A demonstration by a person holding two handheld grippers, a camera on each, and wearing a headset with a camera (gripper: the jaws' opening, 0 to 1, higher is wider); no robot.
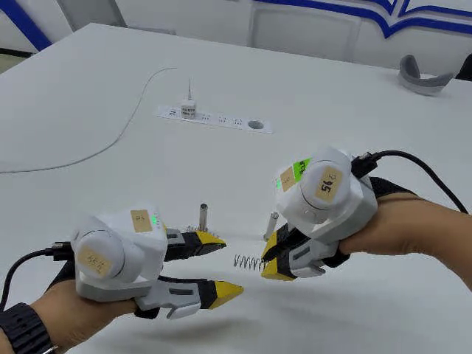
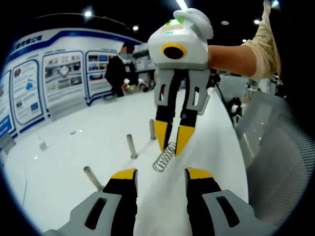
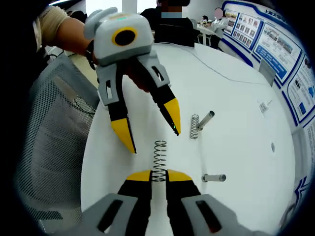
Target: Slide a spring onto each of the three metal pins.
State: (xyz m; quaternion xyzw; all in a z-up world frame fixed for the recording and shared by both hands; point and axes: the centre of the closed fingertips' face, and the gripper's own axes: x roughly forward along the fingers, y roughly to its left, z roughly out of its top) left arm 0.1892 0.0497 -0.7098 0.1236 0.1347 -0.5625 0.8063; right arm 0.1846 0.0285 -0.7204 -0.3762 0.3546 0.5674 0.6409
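1 spring (image 3: 159,156), nipped by right gripper (image 3: 159,176)

Worktop (image 1: 310,110): smooth, matt white. Spring (image 1: 248,262): thin bare metal wire, bright. Pins (image 1: 203,217): smooth grey metal, satin sheen. Left tongs (image 2: 161,174) and right tongs (image 3: 158,178): smooth white plastic housings, matt black and yellow plastic tips

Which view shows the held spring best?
Right gripper view: the held spring runs full length, straight out from the right tool's shut tips. Left gripper view has it angled, hanging below that tool. Head view has it small beside the tool.
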